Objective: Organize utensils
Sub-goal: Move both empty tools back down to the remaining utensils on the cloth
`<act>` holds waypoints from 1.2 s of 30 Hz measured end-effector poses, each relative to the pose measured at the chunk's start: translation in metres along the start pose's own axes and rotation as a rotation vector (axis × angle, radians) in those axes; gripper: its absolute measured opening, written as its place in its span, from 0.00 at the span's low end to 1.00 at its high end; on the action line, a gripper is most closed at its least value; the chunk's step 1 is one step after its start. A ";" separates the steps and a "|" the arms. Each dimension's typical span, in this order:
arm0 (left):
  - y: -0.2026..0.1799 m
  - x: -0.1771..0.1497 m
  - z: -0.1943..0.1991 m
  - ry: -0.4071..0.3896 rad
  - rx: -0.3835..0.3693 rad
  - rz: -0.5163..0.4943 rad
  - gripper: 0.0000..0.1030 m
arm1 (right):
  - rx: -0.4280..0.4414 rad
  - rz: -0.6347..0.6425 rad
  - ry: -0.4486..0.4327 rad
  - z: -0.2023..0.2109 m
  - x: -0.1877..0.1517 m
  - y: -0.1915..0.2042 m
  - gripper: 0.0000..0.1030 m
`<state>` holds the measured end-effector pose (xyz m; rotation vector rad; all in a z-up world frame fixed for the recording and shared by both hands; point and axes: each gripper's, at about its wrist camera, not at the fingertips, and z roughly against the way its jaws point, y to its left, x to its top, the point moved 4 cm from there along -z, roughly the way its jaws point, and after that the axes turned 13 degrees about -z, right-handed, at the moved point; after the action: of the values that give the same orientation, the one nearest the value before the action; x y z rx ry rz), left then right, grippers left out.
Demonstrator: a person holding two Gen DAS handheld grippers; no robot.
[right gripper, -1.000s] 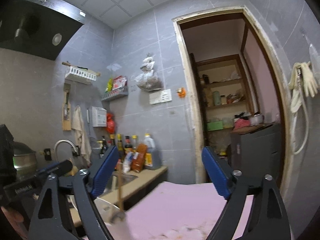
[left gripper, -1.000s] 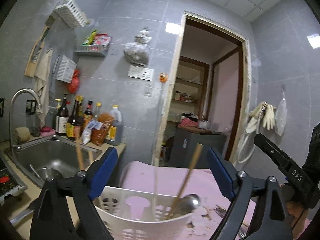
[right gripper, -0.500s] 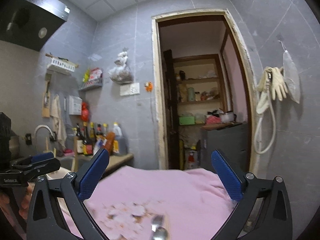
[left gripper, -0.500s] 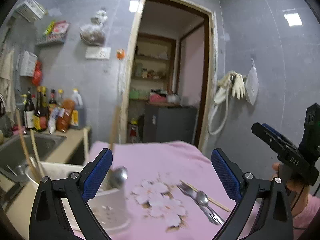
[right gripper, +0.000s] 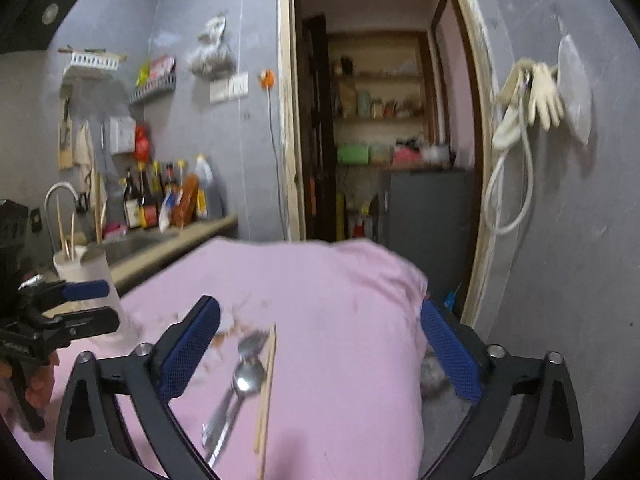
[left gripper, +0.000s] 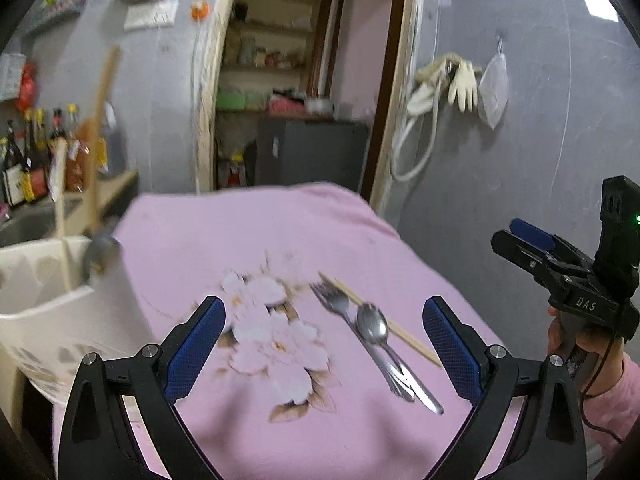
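Note:
A metal fork (left gripper: 334,303), a metal spoon (left gripper: 373,326) and a wooden chopstick (left gripper: 400,330) lie together on the pink flowered cloth (left gripper: 260,240). A white holder (left gripper: 60,312) at the cloth's left edge holds chopsticks and a ladle. My left gripper (left gripper: 322,350) is open and empty, above the cloth just short of the utensils. My right gripper (right gripper: 318,348) is open and empty, above the spoon (right gripper: 248,376), fork (right gripper: 252,342) and chopstick (right gripper: 266,384). The right gripper also shows in the left wrist view (left gripper: 532,240), and the left gripper in the right wrist view (right gripper: 86,300).
A sink (right gripper: 136,242) with a tap and several bottles (right gripper: 148,196) lies left beyond the holder (right gripper: 84,276). An open doorway (right gripper: 384,140) is behind the table. Gloves and a hose (right gripper: 524,100) hang on the right wall. The cloth's right edge (right gripper: 420,300) drops off.
Both grippers have swung right, away from the white holder, and tilted down toward the cloth. The fork, spoon and chopstick have come into view between the fingers.

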<state>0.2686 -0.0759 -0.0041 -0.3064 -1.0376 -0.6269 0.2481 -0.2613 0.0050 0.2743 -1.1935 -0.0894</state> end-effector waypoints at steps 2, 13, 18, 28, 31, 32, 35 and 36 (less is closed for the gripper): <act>0.000 -0.004 -0.012 0.045 -0.017 0.011 0.93 | -0.004 0.009 0.049 -0.007 -0.007 -0.004 0.78; 0.002 -0.019 -0.059 0.221 -0.101 0.057 0.69 | 0.042 0.047 0.340 -0.014 -0.052 -0.010 0.46; 0.005 -0.026 -0.071 0.278 -0.127 0.083 0.61 | 0.045 0.100 0.398 -0.008 -0.070 -0.004 0.45; 0.013 -0.019 -0.084 0.303 -0.128 0.138 0.49 | 0.029 0.163 0.434 -0.028 -0.075 0.007 0.35; 0.013 -0.013 -0.090 0.302 -0.139 0.142 0.45 | 0.047 0.139 0.468 -0.042 -0.072 0.007 0.31; 0.014 -0.011 -0.092 0.302 -0.144 0.147 0.45 | 0.047 0.139 0.475 -0.045 -0.071 0.007 0.28; 0.018 -0.007 -0.101 0.305 -0.158 0.171 0.40 | 0.055 0.135 0.512 -0.057 -0.073 0.008 0.26; 0.021 -0.007 -0.103 0.305 -0.159 0.179 0.39 | 0.054 0.137 0.517 -0.059 -0.074 0.008 0.25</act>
<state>0.3515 -0.1110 -0.0590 -0.4235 -0.6612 -0.5746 0.2752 -0.2283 -0.0798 0.2433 -0.6980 0.1280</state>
